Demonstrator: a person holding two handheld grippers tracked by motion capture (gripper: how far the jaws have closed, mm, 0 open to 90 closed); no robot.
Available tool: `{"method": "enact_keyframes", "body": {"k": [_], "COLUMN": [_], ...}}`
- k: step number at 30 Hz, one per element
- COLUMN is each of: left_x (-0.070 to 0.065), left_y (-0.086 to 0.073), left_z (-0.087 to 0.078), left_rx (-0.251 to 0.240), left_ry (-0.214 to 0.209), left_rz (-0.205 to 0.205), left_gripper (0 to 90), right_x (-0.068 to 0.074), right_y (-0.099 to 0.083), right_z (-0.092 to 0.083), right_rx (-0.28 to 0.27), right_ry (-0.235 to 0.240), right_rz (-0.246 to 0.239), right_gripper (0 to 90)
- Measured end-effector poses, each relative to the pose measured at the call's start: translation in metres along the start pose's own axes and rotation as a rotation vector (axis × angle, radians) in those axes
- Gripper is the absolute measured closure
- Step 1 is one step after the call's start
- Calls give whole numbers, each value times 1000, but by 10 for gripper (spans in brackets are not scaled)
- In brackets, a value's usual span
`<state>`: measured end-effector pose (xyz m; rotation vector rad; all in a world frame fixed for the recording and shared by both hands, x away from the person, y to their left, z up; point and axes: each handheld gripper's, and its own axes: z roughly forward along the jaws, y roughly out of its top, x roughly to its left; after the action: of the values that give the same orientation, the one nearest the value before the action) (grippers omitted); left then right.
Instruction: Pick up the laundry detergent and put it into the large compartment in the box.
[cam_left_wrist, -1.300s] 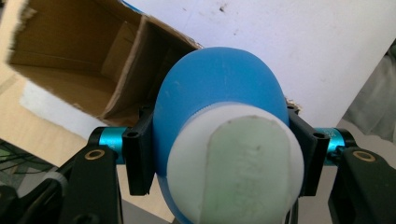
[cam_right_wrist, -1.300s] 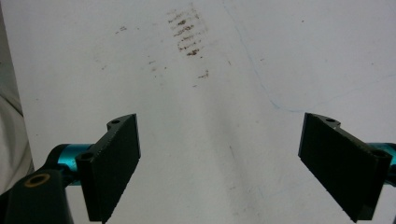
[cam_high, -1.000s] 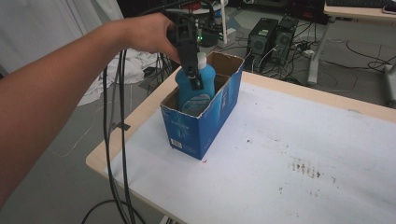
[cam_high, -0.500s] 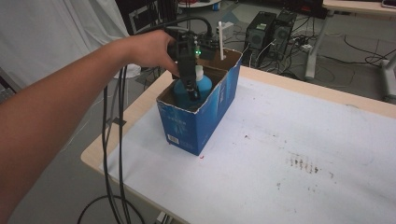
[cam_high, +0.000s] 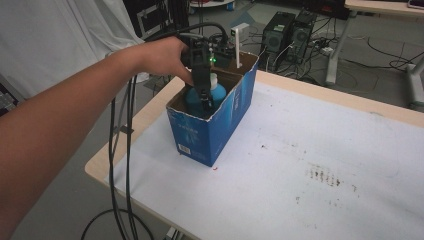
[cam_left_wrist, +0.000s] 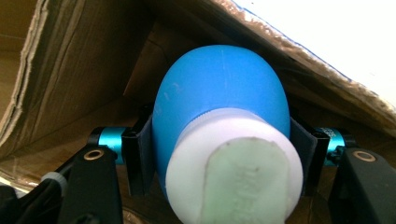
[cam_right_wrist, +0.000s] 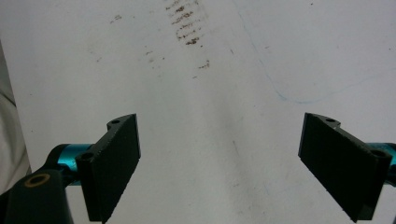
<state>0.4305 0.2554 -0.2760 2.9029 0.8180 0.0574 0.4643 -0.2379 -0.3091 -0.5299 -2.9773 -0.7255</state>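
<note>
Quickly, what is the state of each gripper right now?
Left gripper: closed on the blue plastic bottle with white cap, inside the blue cardboard box.
Right gripper: open, holding nothing, over the white table cover.

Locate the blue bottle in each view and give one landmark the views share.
High view: the blue bottle stands inside the blue cardboard box, upper centre, under the left gripper.
Left gripper view: centre, white cap toward the camera, both jaws pressed on its sides.
Right gripper view: not in it.
Shared landmark: the box's torn brown rim.

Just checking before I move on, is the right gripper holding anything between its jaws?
No, the right gripper has its jaws spread wide with nothing between them, just the stained white table beyond.
</note>
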Motion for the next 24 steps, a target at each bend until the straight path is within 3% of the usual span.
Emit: {"method": "enact_keyframes", "body": {"k": [4, 8, 13, 24], "left_x": [1, 4, 4, -1], "left_y": [1, 0, -1, -1], "left_z": [0, -3, -7, -27], "left_rx": [-7, -28, -54, -91], "left_ry": [3, 10, 14, 40], "left_rz": [-11, -42, -59, -66], "left_gripper": [373, 285, 245, 244], "right_x": [1, 1, 2, 5], "right_y": [0, 0, -1, -2], "right_z": [0, 1, 2, -1], "right_rx": [2, 2, 6, 8], "right_ry": [1, -2, -1, -9], "right_rz": [3, 0, 2, -2], "right_gripper": [120, 121, 120, 121]}}
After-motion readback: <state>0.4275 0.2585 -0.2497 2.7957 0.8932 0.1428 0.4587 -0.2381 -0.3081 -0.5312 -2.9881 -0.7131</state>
